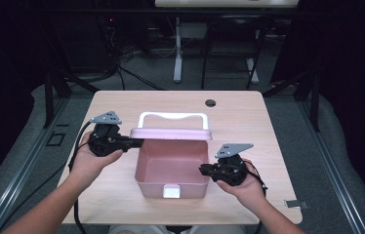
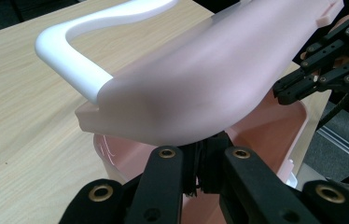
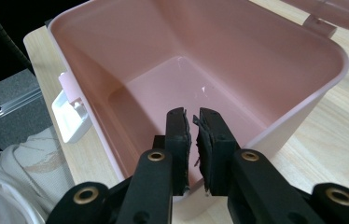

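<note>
Nearest the person, the pink box (image 1: pixel 172 168) sits open at the table's (image 1: pixel 249 117) centre, its white latch (image 1: pixel 171 191) at six o'clock. The right gripper (image 1: pixel 204 169) hovers at the box's three o'clock rim, jaws nearly together and holding nothing. The left gripper (image 1: pixel 139 142), at about ten o'clock, looks clamped on the lid's (image 1: pixel 171 133) corner, though the lid hides the pads. The lid's long axis runs nine to three, with the white handle (image 1: pixel 172 118) beyond it, so the left hand governs its swing.
</note>
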`<state>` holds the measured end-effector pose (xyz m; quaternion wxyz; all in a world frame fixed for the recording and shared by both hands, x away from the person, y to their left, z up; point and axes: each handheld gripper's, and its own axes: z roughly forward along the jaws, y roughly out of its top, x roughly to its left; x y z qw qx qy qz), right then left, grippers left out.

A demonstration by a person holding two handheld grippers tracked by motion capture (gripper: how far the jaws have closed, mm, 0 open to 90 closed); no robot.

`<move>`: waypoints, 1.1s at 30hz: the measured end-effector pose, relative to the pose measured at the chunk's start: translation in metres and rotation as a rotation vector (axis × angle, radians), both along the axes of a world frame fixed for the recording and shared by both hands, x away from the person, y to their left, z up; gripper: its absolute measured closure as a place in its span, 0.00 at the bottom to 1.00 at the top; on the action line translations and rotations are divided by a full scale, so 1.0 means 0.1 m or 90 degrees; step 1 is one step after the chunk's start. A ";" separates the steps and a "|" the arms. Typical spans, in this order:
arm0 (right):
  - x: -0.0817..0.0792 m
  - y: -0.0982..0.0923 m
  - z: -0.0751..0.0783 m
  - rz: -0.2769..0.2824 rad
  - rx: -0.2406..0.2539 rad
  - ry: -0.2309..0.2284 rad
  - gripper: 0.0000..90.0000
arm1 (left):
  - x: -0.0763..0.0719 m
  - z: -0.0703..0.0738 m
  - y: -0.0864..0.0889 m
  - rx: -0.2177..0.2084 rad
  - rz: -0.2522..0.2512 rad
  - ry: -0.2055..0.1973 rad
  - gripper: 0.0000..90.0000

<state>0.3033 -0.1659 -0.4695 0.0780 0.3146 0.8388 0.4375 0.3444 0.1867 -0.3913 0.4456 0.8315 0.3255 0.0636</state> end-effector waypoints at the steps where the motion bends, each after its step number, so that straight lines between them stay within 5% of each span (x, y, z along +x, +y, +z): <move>1: 0.00 0.01 0.00 0.001 0.000 0.000 0.91 | 0.00 0.00 0.00 0.001 0.000 -0.001 0.98; 33: -0.04 0.11 -0.13 0.021 -0.007 0.011 0.92 | 0.07 0.04 0.00 0.005 0.006 -0.003 0.98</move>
